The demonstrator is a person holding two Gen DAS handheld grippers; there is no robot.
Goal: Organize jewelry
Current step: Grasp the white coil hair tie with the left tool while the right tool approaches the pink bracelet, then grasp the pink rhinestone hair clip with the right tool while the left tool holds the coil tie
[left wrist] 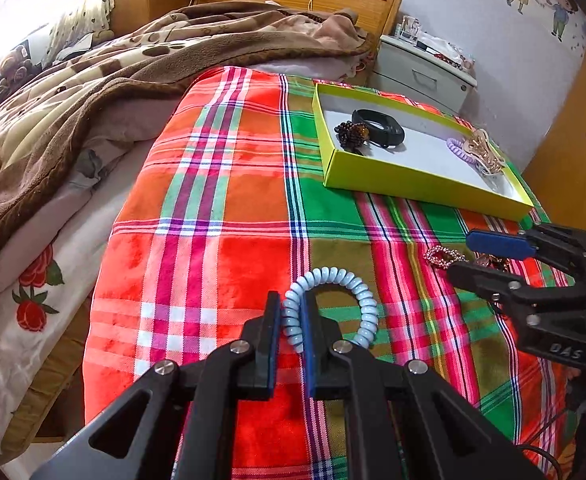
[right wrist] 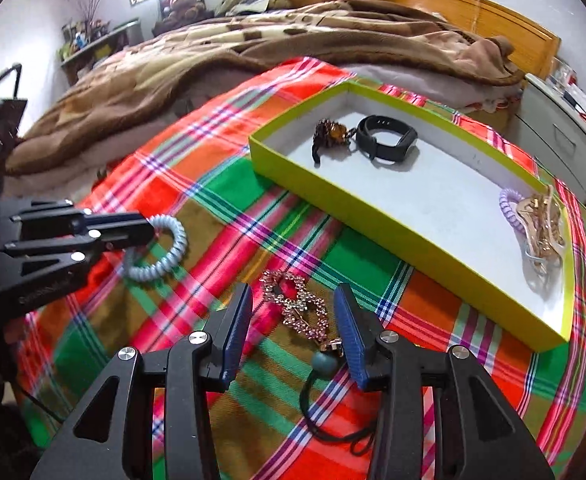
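My left gripper is shut on a pale blue coil hair tie over the plaid cloth; it also shows in the right wrist view. My right gripper is open, its fingers on either side of a pink rhinestone hair clip lying on the cloth; the clip also shows in the left wrist view. A yellow-green box holds a black wristband, a brown beaded piece, a purple coil tie and a gold claw clip.
A black cord with a teal bead lies by the right gripper's fingers. The plaid cloth covers the bed's near end. A brown blanket is heaped behind it. A white nightstand stands past the box.
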